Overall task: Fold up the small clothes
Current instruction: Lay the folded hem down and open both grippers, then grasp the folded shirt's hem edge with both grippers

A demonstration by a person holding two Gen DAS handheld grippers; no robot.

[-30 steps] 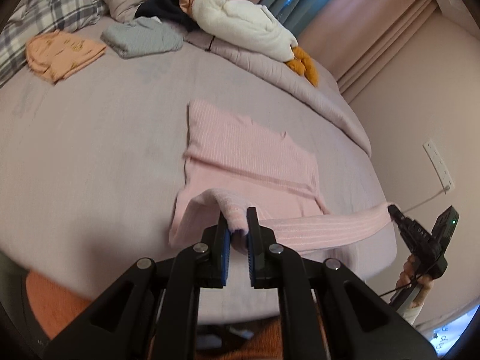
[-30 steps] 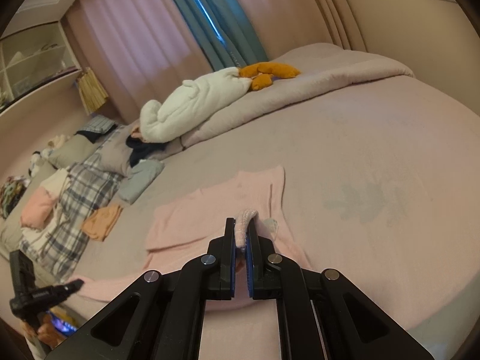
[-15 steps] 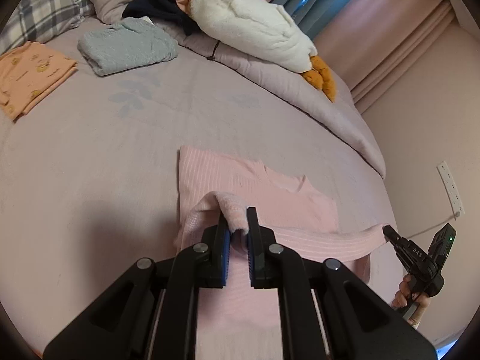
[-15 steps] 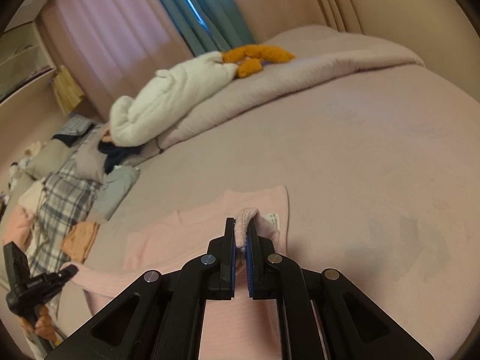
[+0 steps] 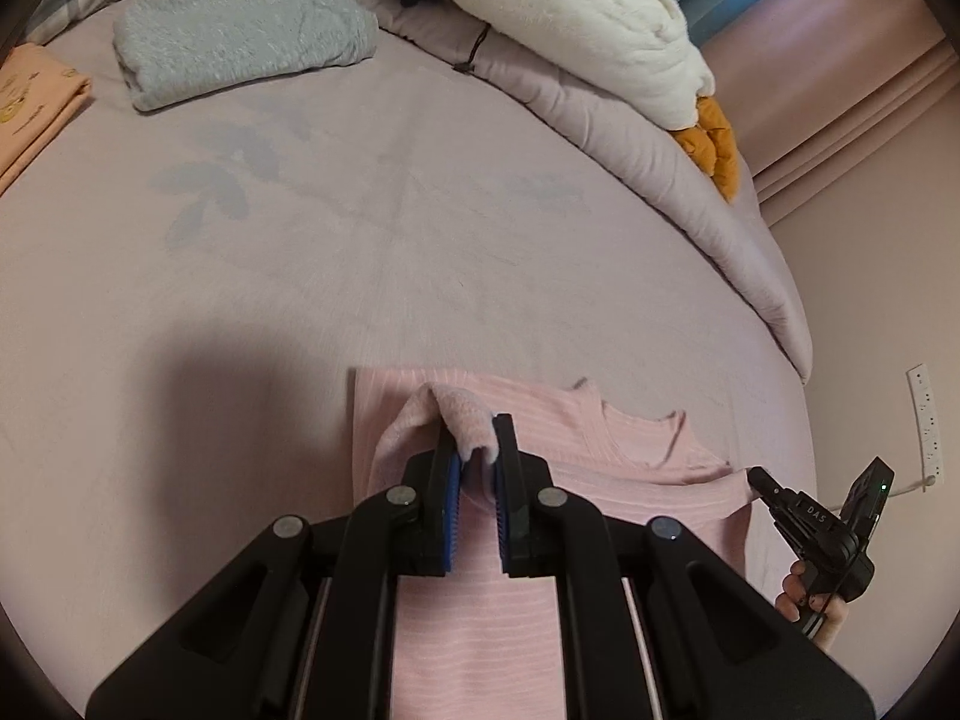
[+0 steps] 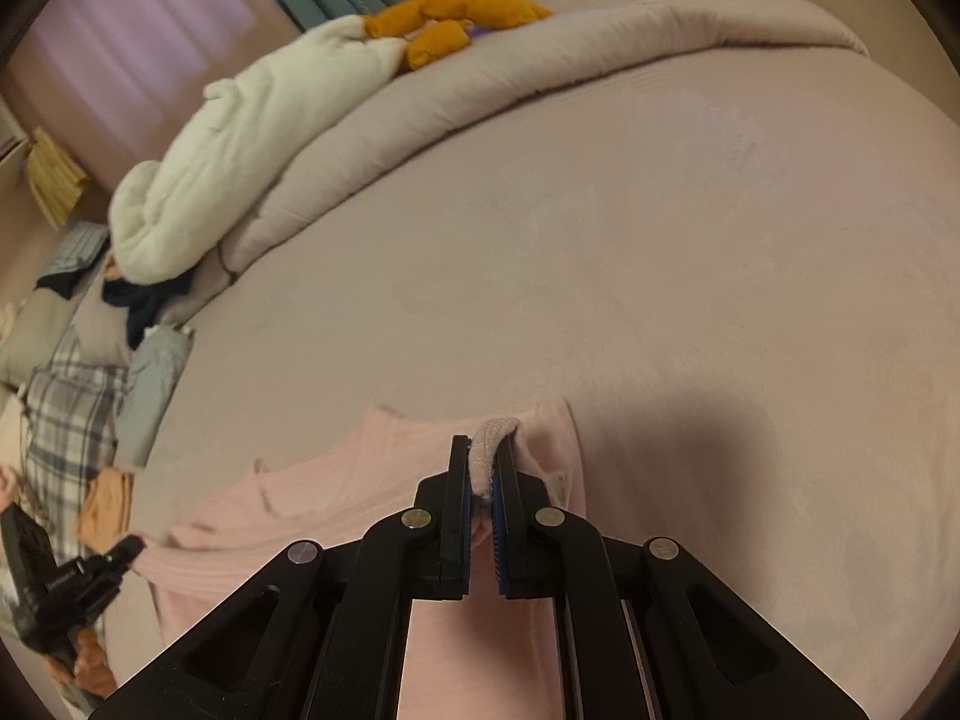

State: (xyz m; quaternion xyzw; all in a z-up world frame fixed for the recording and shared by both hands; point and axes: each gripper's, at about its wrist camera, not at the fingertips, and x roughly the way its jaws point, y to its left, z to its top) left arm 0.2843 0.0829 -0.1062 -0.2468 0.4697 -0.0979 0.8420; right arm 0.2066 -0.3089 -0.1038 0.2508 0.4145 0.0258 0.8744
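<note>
While both claws stay clenched on its lifted hem corners, left gripper (image 5: 477, 450) & right gripper (image 6: 482, 468), pink top (image 5: 600, 450) lies on bed (image 5: 420, 240), neckline facing pillows, long axis crosswise; "DAS" on right gripper.

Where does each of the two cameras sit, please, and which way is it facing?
Left wrist: on the left gripper, angled down over the bed toward folded clothes and curtains; its jaws pinch the pink top; the right gripper and a hand show at right.
Right wrist: on the right gripper, angled down toward the rolled duvet; its jaws pinch the same top; the left gripper shows at left.
Shared: pink top, bed, white plush.
</note>
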